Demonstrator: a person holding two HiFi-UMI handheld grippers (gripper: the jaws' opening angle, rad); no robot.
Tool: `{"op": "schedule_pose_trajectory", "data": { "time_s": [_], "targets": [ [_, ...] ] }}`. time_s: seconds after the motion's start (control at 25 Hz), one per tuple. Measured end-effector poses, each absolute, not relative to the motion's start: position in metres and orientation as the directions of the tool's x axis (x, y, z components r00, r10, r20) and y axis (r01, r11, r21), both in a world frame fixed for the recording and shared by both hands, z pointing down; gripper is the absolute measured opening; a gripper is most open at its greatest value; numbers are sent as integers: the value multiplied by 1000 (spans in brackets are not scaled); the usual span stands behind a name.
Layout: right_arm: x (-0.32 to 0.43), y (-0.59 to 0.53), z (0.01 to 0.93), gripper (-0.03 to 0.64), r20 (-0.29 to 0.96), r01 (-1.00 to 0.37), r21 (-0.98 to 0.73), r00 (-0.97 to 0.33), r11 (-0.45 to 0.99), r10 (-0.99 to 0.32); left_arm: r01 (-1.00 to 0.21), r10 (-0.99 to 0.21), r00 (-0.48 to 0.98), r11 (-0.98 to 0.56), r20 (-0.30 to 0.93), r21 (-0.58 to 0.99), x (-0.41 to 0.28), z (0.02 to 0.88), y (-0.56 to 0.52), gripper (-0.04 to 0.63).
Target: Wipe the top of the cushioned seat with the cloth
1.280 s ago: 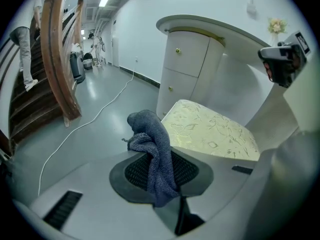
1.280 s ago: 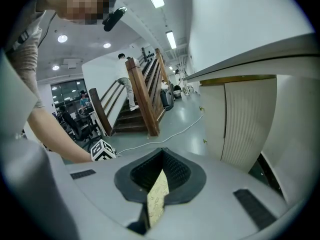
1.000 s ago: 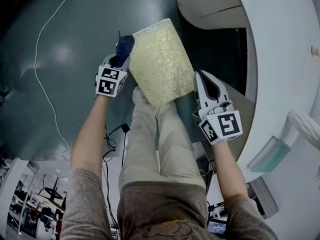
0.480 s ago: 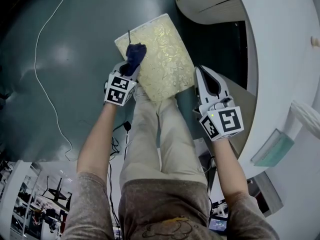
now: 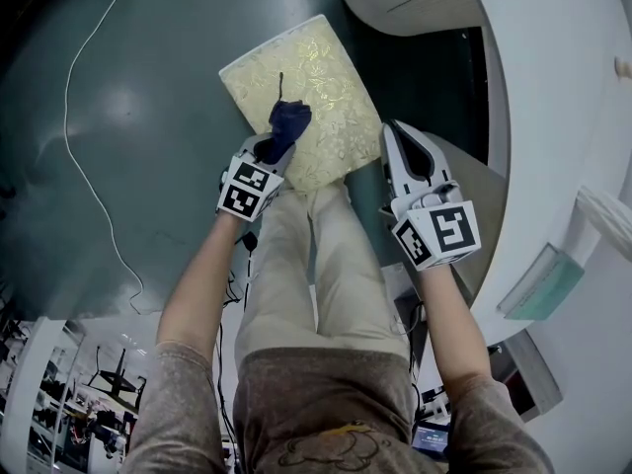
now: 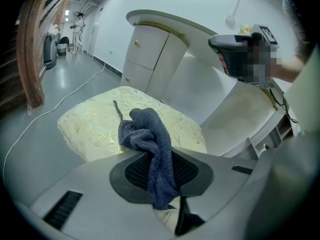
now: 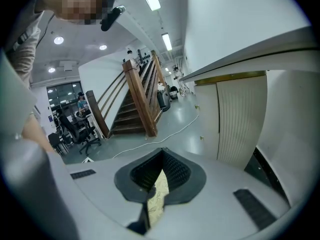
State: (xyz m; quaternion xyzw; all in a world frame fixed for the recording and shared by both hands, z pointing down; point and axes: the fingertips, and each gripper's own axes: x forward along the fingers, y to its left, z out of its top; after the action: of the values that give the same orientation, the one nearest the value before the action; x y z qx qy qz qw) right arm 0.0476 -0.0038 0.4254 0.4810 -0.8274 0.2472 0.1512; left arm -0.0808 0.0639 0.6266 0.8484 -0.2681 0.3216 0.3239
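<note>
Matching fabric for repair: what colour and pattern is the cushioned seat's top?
The cushioned seat is pale yellow with gold floral pattern; best in left gripper view.

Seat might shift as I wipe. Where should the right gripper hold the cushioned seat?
Probably the padded right edge of the cushioned seat, coming from the right: it lies beside the right gripper, and the cloth held by the left gripper sits further left.
</note>
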Motion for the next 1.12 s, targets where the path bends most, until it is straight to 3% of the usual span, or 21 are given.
{"op": "schedule_pose_trajectory", "data": {
  "time_s": [1.12],
  "targets": [
    [60,-3,437,3,498,-883,-283,-468,373,-730,-476,15,755,-675,655,564,-14,626,185,92]
  ]
}}
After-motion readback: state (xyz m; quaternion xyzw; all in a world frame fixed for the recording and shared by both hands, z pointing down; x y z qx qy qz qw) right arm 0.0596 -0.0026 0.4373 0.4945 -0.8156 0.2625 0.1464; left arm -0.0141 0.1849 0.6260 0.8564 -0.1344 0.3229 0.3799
